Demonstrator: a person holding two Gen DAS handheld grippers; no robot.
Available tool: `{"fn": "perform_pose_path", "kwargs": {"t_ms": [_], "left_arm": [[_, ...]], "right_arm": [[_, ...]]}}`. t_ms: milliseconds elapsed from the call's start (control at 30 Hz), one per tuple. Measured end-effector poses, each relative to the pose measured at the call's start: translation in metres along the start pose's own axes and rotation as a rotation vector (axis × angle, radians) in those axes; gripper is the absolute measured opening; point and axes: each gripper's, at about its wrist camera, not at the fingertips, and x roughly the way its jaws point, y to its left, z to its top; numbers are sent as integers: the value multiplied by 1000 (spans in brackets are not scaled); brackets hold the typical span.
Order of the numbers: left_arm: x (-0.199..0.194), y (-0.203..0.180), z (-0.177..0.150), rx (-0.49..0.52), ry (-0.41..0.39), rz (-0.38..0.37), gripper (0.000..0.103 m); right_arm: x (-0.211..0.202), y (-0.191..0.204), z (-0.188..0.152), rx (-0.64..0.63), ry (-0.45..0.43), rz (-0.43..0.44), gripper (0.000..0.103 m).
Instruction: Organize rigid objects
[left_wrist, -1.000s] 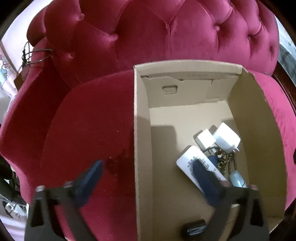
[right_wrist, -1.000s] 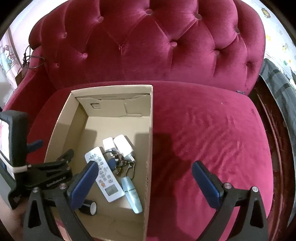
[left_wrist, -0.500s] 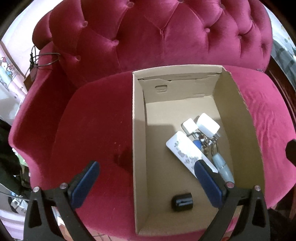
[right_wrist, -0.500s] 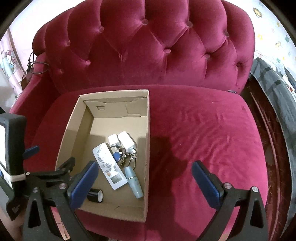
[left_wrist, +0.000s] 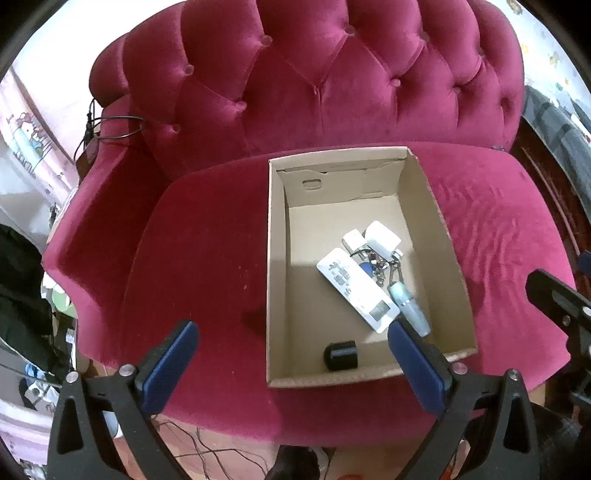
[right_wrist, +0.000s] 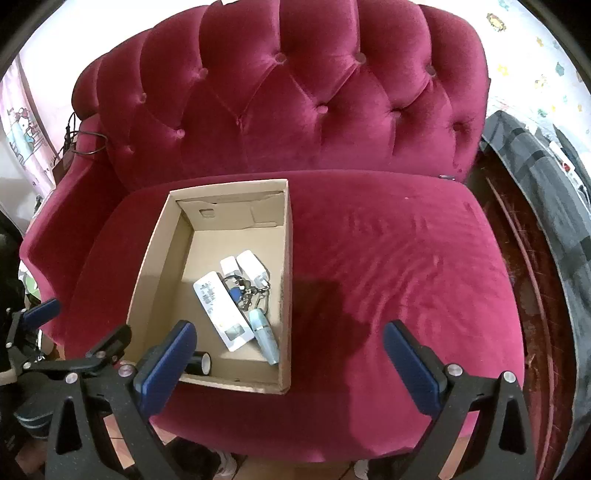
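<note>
Both claws have pulled up and back over the last second, so the whole red sofa (right_wrist: 388, 266) and the cardboard box (left_wrist: 275, 266) on its seat now show, where before the left view looked close down into the box.

Sofa first: its seat cushion is bare in both views apart from the box, with nothing loose left on the velvet that I can see. The box sits on the left part of the seat, open at the top, and holds everything. Along its right side lies a white remote control (left_wrist: 356, 291), with a pale blue tube (left_wrist: 410, 308) just beside it, two white chargers (left_wrist: 373, 238) at the far end, and a bunch of keys (left_wrist: 375, 264) between chargers and tube. A small black cylinder (left_wrist: 340, 355) lies apart near the front wall.

The left claw (left_wrist: 291, 365) is spread wide and holds nothing; the right claw (right_wrist: 288, 363) is likewise spread and empty, above the seat's front edge.

Judging by this, the gathering looks finished or nearly so; at most the pile inside could be tidied.
</note>
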Motion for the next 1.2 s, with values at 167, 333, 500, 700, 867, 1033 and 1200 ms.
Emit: {"fn": "perform_pose_path", "kwargs": {"t_ms": [167, 333, 500, 700, 867, 1033, 1200], "left_arm": [[-16, -4, -11, -6, -6, -3, 103], [-27, -13, -18, 15, -8, -16, 103], [-30, -19, -20, 22, -14, -19, 103], [-31, -21, -19, 27, -17, -18, 103], [-32, -21, -18, 25, -22, -15, 103], [-32, -20, -18, 26, -22, -13, 103], [-34, -17, -18, 22, -23, -13, 103]], "right_arm": [[-18, -6, -7, -5, -31, -22, 103], [-31, -11, -13, -3, -47, -26, 103], [-33, -15, -15, 5, -48, -25, 103], [-32, -19, -16, 5, -45, -21, 103], [-30, -21, -17, 10, -46, -23, 103], [-31, -20, -17, 6, -45, -19, 103], [-32, -16, -16, 5, -47, -20, 103]]}}
